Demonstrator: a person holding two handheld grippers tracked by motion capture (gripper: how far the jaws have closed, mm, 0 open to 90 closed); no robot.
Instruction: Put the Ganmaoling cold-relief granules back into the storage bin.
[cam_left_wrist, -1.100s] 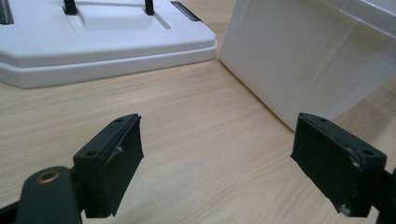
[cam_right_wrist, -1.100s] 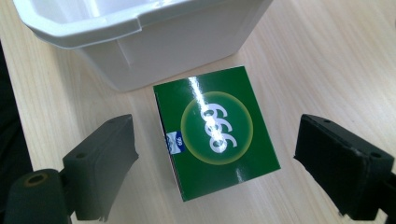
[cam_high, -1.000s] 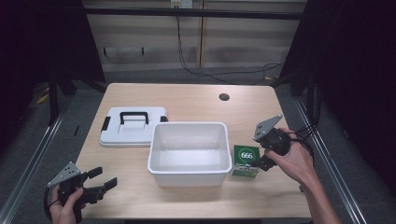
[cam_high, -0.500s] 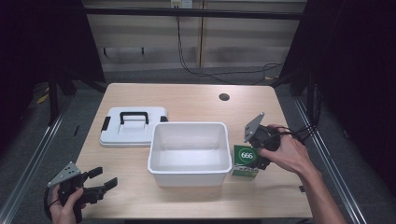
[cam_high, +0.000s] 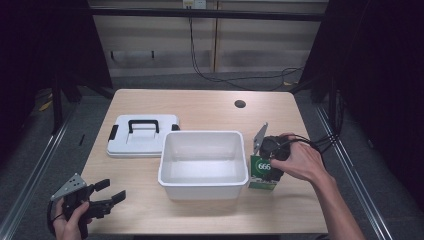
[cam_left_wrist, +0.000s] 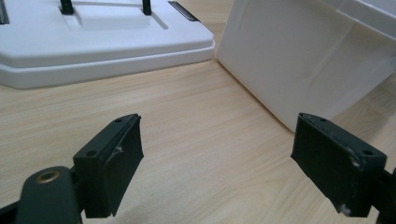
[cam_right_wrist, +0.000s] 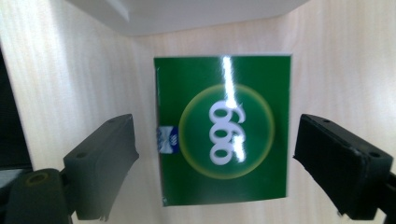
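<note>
Now lower and farther left than a second ago: right gripper (cam_high: 267, 165) poised over small green carton marked 666 (cam_high: 262, 172), jaws wide apart either side, not touching. Carton flat on pale wooden table (cam_high: 200, 107), just right of white plastic tub (cam_high: 204, 162). Left gripper (cam_high: 95, 200) unmoved near left corner, jaws apart. Carton partly hidden by hand. Dark surroundings.

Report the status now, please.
Right gripper open over green box, not gripping. Left gripper open, idle. White bin beside box.
</note>
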